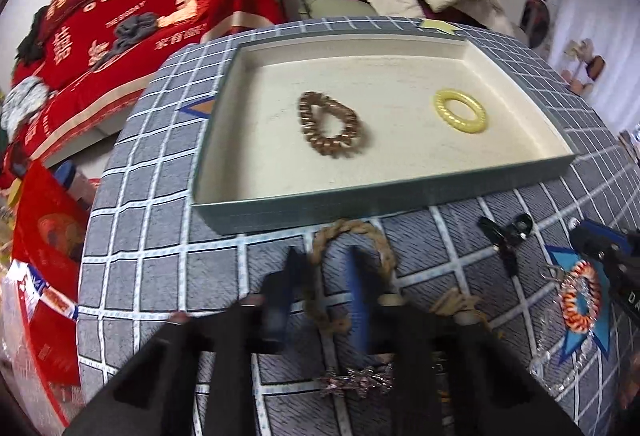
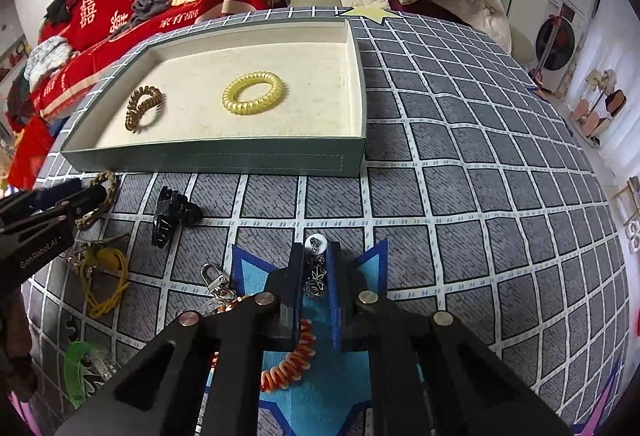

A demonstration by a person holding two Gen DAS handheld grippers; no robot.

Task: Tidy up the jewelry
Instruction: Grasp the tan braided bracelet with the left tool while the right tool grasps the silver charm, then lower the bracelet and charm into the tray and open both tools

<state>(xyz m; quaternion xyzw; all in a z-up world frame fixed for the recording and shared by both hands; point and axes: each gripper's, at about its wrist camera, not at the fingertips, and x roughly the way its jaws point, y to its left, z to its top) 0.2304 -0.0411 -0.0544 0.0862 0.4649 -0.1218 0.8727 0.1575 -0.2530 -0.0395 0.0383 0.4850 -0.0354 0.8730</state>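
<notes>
Found two pieces already inside the open tray (image 1: 400, 192): a brown coil hair tie (image 1: 330, 128) left of centre and a yellow coil hair tie (image 1: 460, 111) toward the right, well apart, both lying flat on the cream lining. Judged these to be the finished part of the job.

Recorded everything else outside the tray, on the checked tablecloth (image 2: 480, 196). Noted a braided rope bracelet (image 1: 372, 232) just in front of the tray's near wall, one strand passing between the fingers of the left gripper (image 1: 322, 276). Saw those jaws set narrow around the strand; could not confirm pad contact through the blur. Noted a silver charm pendant (image 2: 314, 286) over the blue star patch, pinched between the nearly closed jaws of the right gripper (image 2: 316, 254); could not tell whether lifted or resting on the cloth.

Logged further loose items near the two grippers:
- black claw clip (image 2: 172, 218), between the grippers
- orange-and-white coil tie (image 1: 580, 296), partly under the right gripper
- metal keychain clasp (image 2: 214, 278), just beside that tie
- yellow elastic cord (image 2: 106, 276)
- green plastic piece (image 2: 80, 364)
- sparkly bow clip (image 1: 356, 384)

Assessed progress as early: two pieces stowed, several more to transfer. Judged the bracelet and pendant the likely next deposits, with ample bare lining available for both.
</notes>
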